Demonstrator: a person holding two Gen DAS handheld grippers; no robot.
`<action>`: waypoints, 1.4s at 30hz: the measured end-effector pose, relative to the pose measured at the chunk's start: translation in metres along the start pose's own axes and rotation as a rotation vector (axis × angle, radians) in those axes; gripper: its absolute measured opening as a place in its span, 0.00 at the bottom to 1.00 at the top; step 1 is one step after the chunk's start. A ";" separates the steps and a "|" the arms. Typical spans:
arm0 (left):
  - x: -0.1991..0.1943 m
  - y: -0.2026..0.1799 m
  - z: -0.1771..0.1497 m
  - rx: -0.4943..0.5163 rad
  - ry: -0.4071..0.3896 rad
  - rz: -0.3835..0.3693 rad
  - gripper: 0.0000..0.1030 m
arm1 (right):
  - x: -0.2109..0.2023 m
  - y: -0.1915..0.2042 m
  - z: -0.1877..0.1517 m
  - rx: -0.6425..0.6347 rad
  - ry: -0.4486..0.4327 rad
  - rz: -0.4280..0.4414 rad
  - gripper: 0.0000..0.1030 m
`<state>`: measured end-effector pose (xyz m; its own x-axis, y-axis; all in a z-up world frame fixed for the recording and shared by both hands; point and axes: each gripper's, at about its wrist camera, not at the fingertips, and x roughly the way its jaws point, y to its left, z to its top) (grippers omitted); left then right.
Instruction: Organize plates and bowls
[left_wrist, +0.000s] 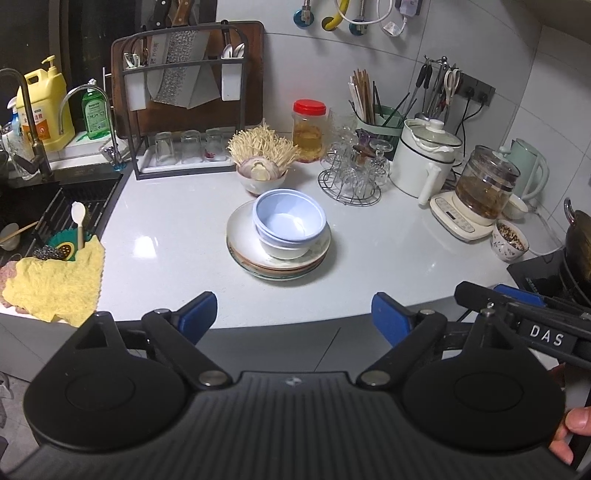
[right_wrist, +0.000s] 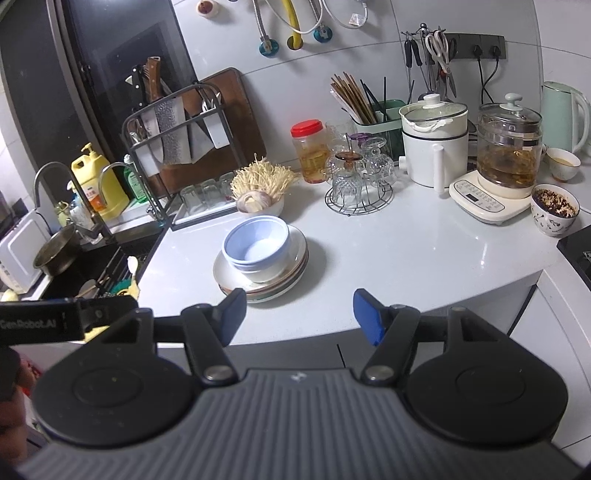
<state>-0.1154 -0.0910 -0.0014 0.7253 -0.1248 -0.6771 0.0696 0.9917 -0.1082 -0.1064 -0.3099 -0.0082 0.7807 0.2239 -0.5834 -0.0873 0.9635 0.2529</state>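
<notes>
A stack of plates (left_wrist: 243, 236) sits in the middle of the white counter (left_wrist: 166, 236). Nested bowls stand on it, pale blue ones (left_wrist: 288, 218) over a white one (left_wrist: 286, 252). The stack also shows in the right wrist view, plates (right_wrist: 229, 275) under the blue bowls (right_wrist: 256, 243). My left gripper (left_wrist: 294, 317) is open and empty, held off the counter's front edge, short of the stack. My right gripper (right_wrist: 298, 314) is open and empty, also in front of the edge, to the right of the stack.
A bowl of enoki mushrooms and onion (left_wrist: 263, 162) stands behind the stack. A glass rack (left_wrist: 351, 173), red-lidded jar (left_wrist: 309, 129), white pot (left_wrist: 428, 155), glass kettle (left_wrist: 484, 184) and a cup (left_wrist: 509, 240) line the back and right. The sink (left_wrist: 55, 206) and yellow cloth (left_wrist: 55, 284) lie left.
</notes>
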 end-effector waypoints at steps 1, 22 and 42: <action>0.000 0.001 -0.001 -0.003 0.003 0.003 0.91 | -0.001 0.000 0.000 -0.001 -0.001 -0.002 0.64; -0.008 0.012 -0.011 -0.011 0.013 0.021 0.95 | -0.003 0.012 -0.007 -0.028 0.001 -0.028 0.89; -0.009 0.007 -0.017 -0.005 0.030 0.005 0.95 | -0.008 0.017 -0.016 -0.025 0.024 -0.016 0.89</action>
<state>-0.1331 -0.0831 -0.0091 0.7044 -0.1204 -0.6995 0.0624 0.9922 -0.1080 -0.1246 -0.2926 -0.0116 0.7669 0.2119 -0.6057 -0.0908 0.9702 0.2245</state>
